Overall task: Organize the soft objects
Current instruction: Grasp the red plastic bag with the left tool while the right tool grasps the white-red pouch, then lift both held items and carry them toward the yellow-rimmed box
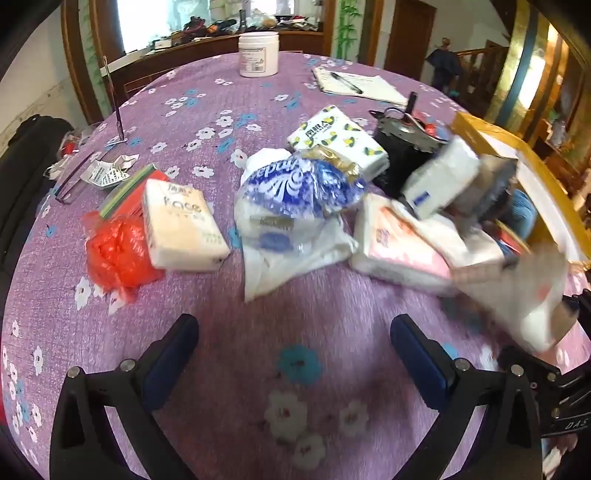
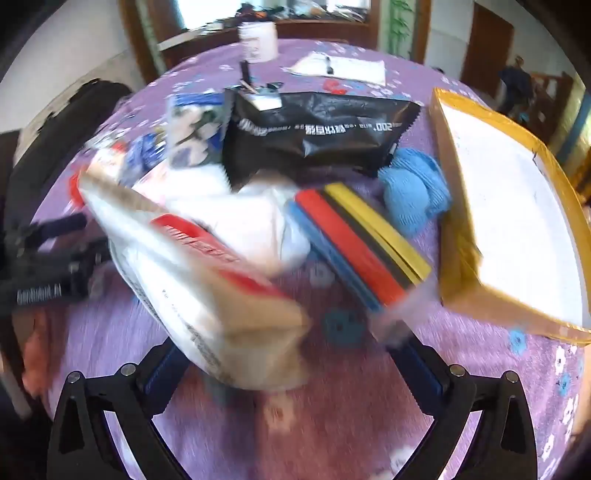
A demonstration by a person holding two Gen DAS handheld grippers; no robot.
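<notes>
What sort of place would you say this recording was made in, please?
Most likely a lived-in home, probably a dining room: a round table under a purple floral tablecloth, a wooden door with a wooden stair railing behind, and a cluttered wooden counter by the window.

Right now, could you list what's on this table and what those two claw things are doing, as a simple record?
surface: round table with purple flowered cloth
left gripper: open, empty, above bare cloth
right gripper: open; a blurred white, tan and red pack lies just ahead of it, contact unclear
soft items, left view: cream tissue pack, red plastic bag, blue-printed clear bag, lemon-print tissue pack
soft items, right view: blue yarn, black pouch
container: yellow-edged box, right side
far end: white jar
</notes>
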